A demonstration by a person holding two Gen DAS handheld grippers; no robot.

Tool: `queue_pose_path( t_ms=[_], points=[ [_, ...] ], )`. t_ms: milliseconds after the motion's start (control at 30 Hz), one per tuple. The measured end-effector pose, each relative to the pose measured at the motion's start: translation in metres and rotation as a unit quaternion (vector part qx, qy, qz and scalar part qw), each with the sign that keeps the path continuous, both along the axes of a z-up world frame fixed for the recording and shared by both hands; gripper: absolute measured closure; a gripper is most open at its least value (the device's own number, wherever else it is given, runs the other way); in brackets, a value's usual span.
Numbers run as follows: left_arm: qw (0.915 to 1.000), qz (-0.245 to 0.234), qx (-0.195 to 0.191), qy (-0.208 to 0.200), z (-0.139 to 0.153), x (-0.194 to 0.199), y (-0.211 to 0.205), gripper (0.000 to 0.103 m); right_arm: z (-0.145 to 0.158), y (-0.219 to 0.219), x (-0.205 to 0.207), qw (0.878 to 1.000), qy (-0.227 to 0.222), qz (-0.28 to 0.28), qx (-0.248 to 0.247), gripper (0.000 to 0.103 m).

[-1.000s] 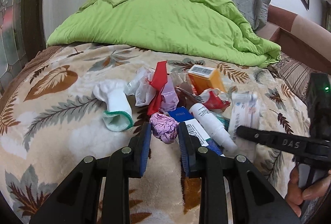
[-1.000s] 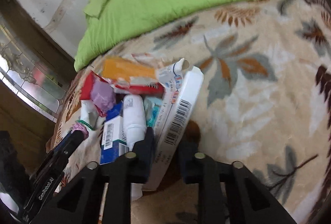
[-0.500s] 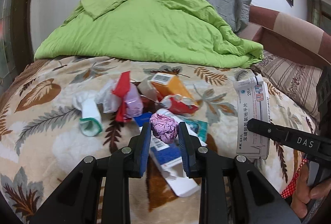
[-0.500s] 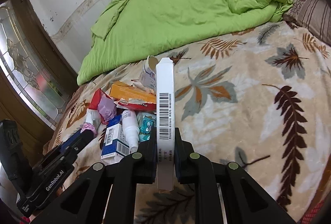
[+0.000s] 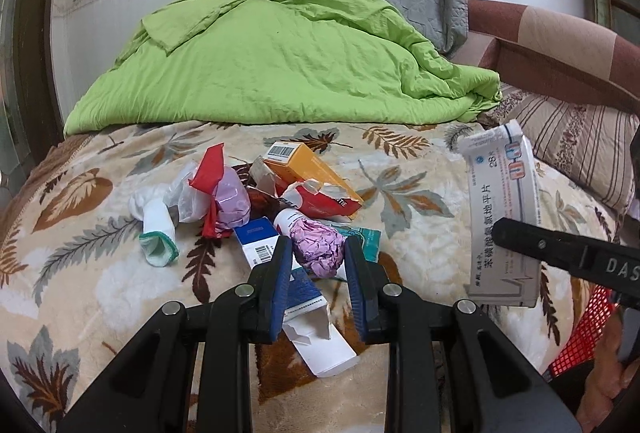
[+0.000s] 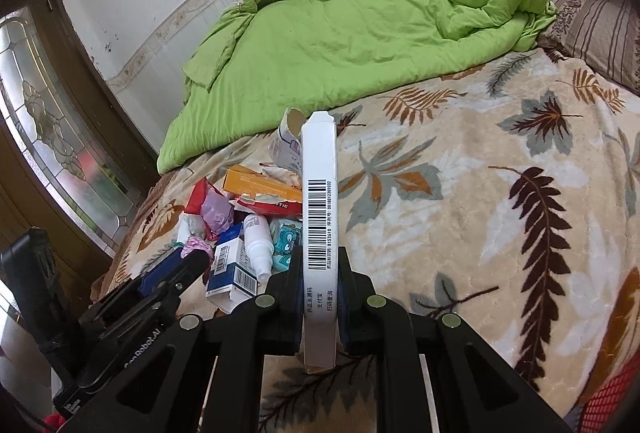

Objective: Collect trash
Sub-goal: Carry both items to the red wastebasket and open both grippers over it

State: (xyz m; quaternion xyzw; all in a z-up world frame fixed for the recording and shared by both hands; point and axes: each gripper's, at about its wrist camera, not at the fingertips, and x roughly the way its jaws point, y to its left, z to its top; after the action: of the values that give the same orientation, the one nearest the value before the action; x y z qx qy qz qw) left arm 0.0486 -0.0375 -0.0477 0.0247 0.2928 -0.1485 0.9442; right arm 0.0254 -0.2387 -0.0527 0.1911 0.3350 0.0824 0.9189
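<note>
We have the pink paper ball (image 5: 318,247) pinched in our left hand-held gripper (image 5: 318,261), the white box (image 6: 319,229) in our right hand-held gripper (image 6: 319,289); next, we must find a bin.

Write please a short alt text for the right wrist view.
The right claw grips a white barcoded box upright above a leaf-patterned blanket. Left of it lies a trash pile; a green quilt is behind.

The right hand-held gripper (image 6: 319,285) clamps a white barcoded carton (image 6: 319,217) upright above the leaf-patterned blanket (image 6: 500,217).
</note>
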Motion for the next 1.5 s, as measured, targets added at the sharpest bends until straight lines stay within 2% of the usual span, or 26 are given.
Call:
queue_pose_path(
  t_ms=[567,1067,1300,1500],
  points=[
    [0.9998,-0.013,0.015,-0.002,0.001,-0.008,-0.020,0.078,0.015,-0.023,-0.029,1.000,-0.009,-0.011,0.023,0.089],
    [0.9959,-0.090,0.008,-0.006,0.022,-0.050,-0.082,0.077,0.042,-0.100,-0.099,0.996,-0.026,-0.070,0.051,0.089],
    [0.9889,-0.149,0.001,-0.009,0.041,-0.075,-0.130,0.077,0.057,-0.141,-0.141,0.992,-0.040,-0.108,0.055,0.089],
    [0.9737,-0.228,0.001,-0.008,0.058,-0.107,-0.190,0.077,0.066,-0.196,-0.195,0.983,-0.047,-0.171,0.047,0.089]
  ],
)
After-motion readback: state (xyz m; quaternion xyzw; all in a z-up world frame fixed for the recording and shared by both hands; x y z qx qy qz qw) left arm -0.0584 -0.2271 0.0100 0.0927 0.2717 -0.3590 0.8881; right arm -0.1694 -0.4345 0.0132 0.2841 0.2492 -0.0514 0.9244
